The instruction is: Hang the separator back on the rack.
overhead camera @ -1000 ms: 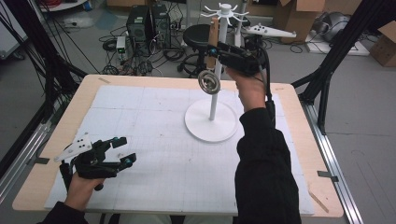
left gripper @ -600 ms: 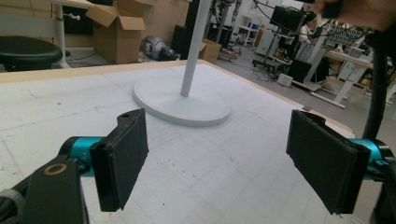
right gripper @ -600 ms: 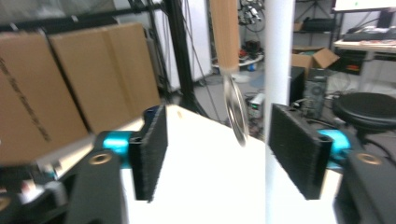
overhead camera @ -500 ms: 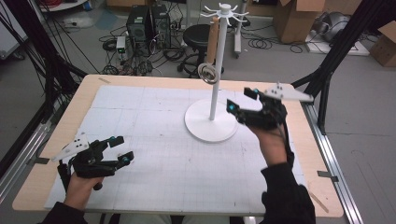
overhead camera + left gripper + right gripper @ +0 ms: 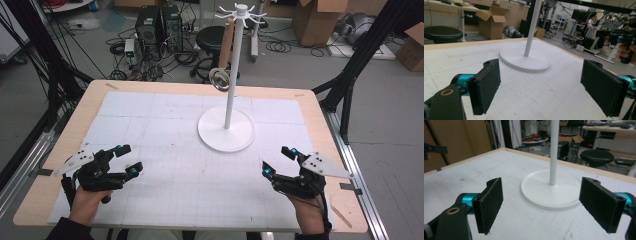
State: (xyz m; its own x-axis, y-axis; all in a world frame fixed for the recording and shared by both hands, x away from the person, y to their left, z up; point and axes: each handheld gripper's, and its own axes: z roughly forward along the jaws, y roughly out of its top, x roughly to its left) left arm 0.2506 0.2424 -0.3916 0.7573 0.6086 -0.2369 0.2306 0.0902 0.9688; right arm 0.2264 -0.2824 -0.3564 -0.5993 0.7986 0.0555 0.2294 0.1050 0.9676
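Resting low on the desk [image 5: 165,100]: white stand [image 5: 226,135] ahead, between both tongs. Watch [image 5: 219,79] hangs on its hook, well above. Left tongs [image 5: 128,160] open, empty; right tongs [image 5: 278,161] just opened, empty.

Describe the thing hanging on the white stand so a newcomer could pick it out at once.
Find the white stand on the table's far half, a round base with a tall pole. From a hook at its top hangs a tan strap ending in a round metal watch beside the pole. Nothing else hangs there.
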